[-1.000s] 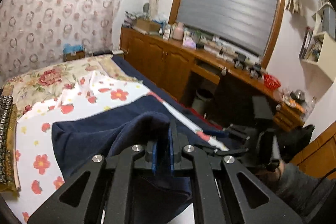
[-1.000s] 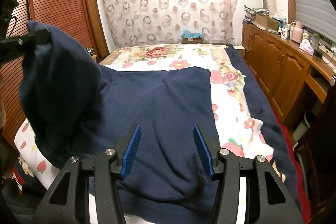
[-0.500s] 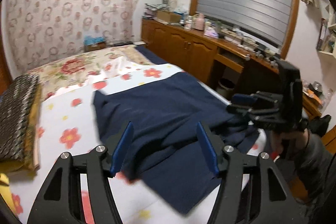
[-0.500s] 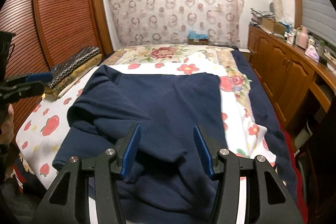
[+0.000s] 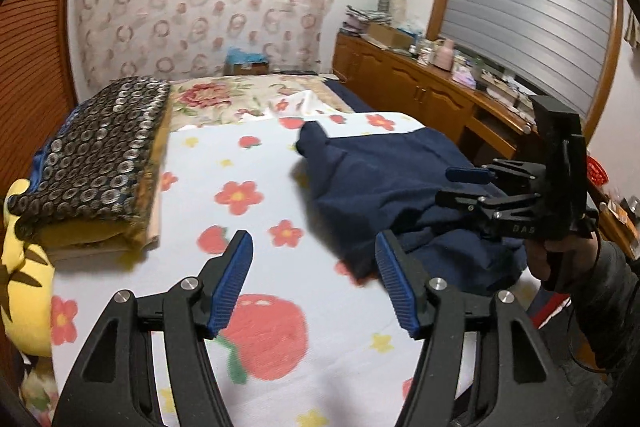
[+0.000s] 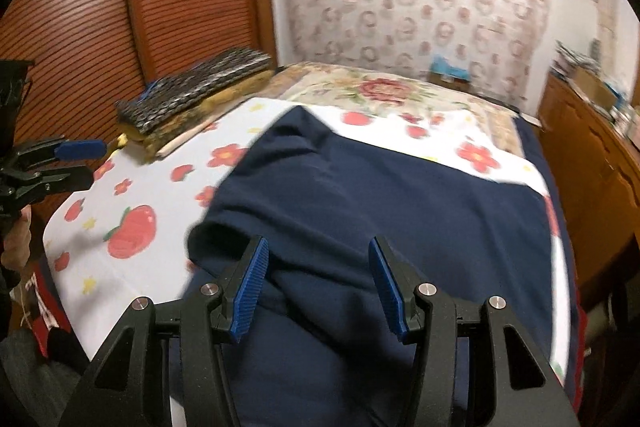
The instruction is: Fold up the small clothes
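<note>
Letting go: left tool [image 5: 314, 281] jaws just opened wide, empty; dark navy knit garment [image 5: 400, 187] dropped at 2 o'clock on bed, first fold laid. Right tool [image 6: 316, 285] wide, empty above it.

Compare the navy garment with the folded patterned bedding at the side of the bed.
The navy garment is plain dark blue; the patterned bedding carries silvery ring marks on black, over yellow layers. The garment lies spread and rumpled, one flap thrown over itself; the bedding sits as a neat thick stack. The garment lies directly below the right tool; the bedding lies by the wooden wardrobe, away from both tools. Both rest on the fruit-print sheet.
</note>
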Demonstrator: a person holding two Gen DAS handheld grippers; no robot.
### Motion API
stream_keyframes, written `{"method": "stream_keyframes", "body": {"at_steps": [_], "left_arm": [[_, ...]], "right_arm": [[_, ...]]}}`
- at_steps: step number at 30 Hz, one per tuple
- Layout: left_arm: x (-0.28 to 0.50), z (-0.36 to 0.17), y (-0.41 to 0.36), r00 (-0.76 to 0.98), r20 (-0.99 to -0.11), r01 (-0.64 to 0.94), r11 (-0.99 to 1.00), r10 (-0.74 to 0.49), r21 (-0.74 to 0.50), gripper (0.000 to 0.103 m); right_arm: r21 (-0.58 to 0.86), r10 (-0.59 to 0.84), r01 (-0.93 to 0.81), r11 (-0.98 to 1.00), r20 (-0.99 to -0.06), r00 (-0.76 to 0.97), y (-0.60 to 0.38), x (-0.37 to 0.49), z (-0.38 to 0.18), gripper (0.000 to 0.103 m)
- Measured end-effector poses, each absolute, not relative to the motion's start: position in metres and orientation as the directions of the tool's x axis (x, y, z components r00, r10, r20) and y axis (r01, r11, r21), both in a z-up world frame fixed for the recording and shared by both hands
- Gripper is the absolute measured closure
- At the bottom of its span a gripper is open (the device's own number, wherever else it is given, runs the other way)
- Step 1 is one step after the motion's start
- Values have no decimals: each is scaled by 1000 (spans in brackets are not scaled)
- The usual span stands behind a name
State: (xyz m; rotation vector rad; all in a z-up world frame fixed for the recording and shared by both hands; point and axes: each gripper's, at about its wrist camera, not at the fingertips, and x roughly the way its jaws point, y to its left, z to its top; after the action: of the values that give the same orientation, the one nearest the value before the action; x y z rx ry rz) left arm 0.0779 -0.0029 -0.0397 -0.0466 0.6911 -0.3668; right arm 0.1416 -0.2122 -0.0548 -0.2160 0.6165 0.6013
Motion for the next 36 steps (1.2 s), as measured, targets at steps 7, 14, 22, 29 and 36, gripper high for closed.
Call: {"method": "stream_keyframes", "body": {"at_steps": [7, 14, 22, 29, 36], "left_arm": [[77, -34, 16, 737, -600, 280, 948, -313, -150, 38], [75, -39, 26, 743, -593, 267, 950, -308, -159, 38], [75, -47, 26, 732, -605, 273, 948, -313, -161, 38], [75, -51, 22, 726, -607, 277, 946, -321, -169, 38], [77, -56, 14, 713, -617, 293, 941, -333, -170, 38]], "right_arm": [[-33, 505, -682, 731, -645, 573, -172, 156, -60, 49], [-67, 479, -759, 648, -739, 474, -140, 165, -81, 49], [-79, 423, -762, 643, -793, 439, -137, 191, -93, 49], [-56, 459, -739, 671, -751, 474, -155, 192, -83, 92], [122, 596, -693, 711, -628, 500, -209, 197, -38, 92]]}}
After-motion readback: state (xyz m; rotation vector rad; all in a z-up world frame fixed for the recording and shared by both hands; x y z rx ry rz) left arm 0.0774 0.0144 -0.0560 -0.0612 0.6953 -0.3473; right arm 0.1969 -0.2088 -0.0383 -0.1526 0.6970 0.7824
